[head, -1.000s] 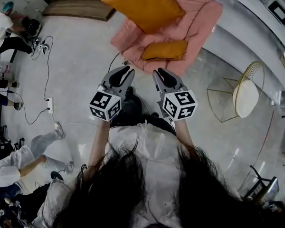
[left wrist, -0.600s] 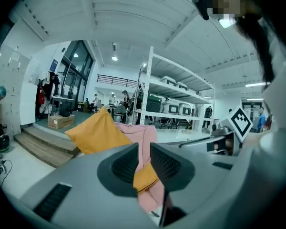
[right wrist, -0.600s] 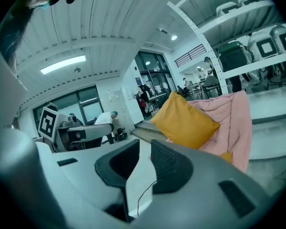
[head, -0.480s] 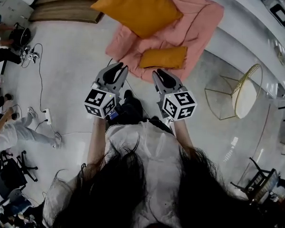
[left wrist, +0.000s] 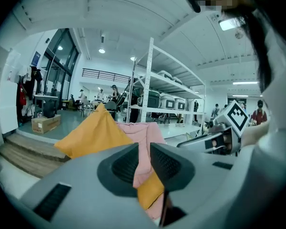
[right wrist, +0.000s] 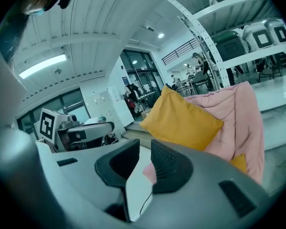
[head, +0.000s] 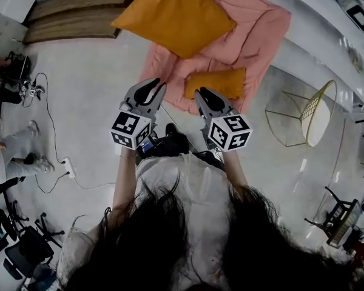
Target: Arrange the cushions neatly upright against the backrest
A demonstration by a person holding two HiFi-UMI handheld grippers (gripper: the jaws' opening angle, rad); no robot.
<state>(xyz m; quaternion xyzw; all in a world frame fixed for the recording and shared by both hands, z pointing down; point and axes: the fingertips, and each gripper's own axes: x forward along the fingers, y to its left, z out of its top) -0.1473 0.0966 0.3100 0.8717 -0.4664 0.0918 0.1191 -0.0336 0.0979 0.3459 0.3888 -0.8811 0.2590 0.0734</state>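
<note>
Orange fabric marks both of the task's things: a large cushion (head: 176, 17) and a small cushion (head: 215, 83), both on the pink-draped seat (head: 261, 29), which serves as the landmark for everything else. The large cushion lies tilted across the seat's far left part, one corner pointing up and its left edge hanging out past the pink cloth. In the right gripper view it leans at an angle on the pink cover rather than standing square against the back. The small cushion lies low at the seat's near edge, long side across, just in front of the pink folds and well below the large one.

Both tools hang side by side in front of the seat, over the pale floor (head: 97, 102), pointing at it and touching neither cushion. The left gripper (head: 153, 85) is released: its two dark pads stand a narrow slot apart with nothing between them, and through that slot only the pink cloth and the small cushion show at a distance. The right gripper (head: 202, 93) is likewise released and empty, its pads a narrow gap apart, with the seat's near edge seen beyond them.

Left of the seat, wooden steps (head: 79, 11) run along the floor. Right of the seat stands a wire-frame chair (head: 309, 117) with a pale round pad. Behind the seat rises a white shelving rack (left wrist: 150, 80). A cable (head: 54, 132) trails over the floor well to the seat's left
</note>
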